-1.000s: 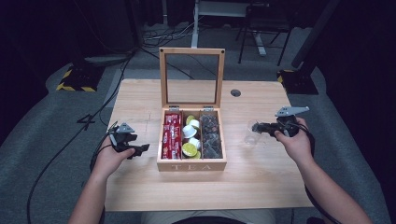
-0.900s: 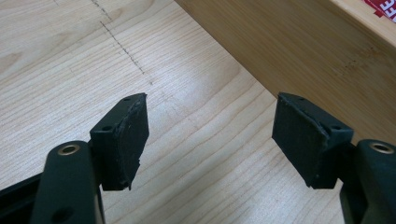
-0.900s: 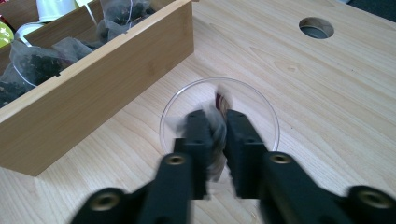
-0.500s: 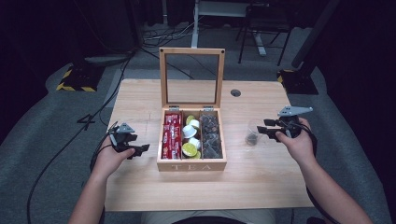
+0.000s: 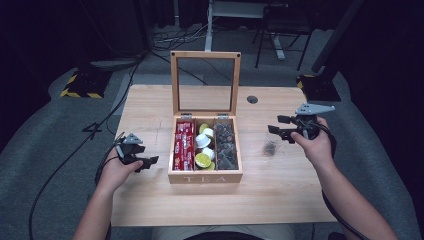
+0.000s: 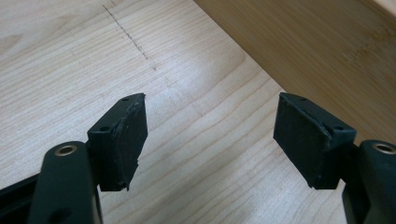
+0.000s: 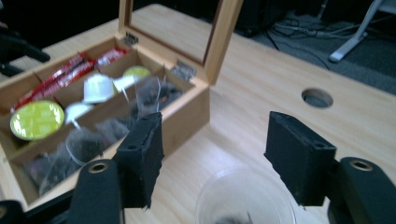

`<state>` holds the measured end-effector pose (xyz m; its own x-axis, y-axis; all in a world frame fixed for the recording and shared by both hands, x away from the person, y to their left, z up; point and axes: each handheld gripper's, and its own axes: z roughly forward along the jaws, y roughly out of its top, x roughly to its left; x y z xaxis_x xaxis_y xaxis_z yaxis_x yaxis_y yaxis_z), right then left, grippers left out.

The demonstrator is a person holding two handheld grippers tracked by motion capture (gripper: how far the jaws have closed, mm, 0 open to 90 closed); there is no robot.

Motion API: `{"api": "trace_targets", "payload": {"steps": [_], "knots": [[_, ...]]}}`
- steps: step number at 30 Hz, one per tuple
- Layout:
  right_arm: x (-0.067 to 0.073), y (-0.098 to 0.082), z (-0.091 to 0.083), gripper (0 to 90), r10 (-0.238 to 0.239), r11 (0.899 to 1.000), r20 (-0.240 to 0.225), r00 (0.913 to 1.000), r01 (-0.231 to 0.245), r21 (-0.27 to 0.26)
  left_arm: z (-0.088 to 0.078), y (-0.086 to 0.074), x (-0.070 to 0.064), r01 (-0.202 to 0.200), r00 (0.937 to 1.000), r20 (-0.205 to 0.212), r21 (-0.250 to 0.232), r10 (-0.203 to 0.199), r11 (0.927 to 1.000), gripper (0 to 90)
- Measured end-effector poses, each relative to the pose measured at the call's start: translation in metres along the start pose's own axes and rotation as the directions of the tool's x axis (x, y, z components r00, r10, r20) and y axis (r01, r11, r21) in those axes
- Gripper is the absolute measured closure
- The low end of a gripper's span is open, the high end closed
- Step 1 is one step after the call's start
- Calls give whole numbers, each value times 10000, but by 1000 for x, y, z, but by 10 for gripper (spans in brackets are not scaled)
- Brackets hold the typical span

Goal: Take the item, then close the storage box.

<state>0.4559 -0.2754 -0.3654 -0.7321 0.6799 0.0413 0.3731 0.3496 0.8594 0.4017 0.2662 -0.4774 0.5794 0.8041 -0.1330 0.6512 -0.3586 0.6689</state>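
A fixed camera is looking down and forward from above the person's side, taking in the whole table and open tea box. Each gripper camera is sitting close, looking along its own jaws; the right one is sharing the tea box with the high view.

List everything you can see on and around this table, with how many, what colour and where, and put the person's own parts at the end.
table: one, light wood, centre, with a round hole at the back right.
tea box: one, light wood, mid-table, its glass lid standing open.
red packets: several, red, box's left compartment.
capsules: several, white and yellow-green, middle compartment.
tea bags: a heap, dark in clear wrap, right compartment.
plastic cup: one, clear with something dark inside, on the table right of the box.
left gripper: one, black, left of the box, fingers open and empty.
right gripper: one, black, above the cup, fingers just opened, nothing held.
forearms: two, entering from the bottom edge.
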Motion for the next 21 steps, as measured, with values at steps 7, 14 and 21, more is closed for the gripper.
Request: {"api": "trace_targets", "payload": {"steps": [7, 14, 21], "knots": [[-2, 31, 13, 315, -96, 9998, -246, 9997, 91, -187, 4, -1, -1, 103, 9999, -19, 7, -103, 9999, 265], [-8, 70, 33, 275, -451, 9983, -205, 9988, 443, -390, -5, 2, -7, -135, 9999, 25, -195, 135, 9997, 265], [-17, 94, 59, 281, -343, 9986, -188, 9992, 335, -418, -10, -12, -10, 95, 9999, -74, -212, -96, 9997, 267]]}}
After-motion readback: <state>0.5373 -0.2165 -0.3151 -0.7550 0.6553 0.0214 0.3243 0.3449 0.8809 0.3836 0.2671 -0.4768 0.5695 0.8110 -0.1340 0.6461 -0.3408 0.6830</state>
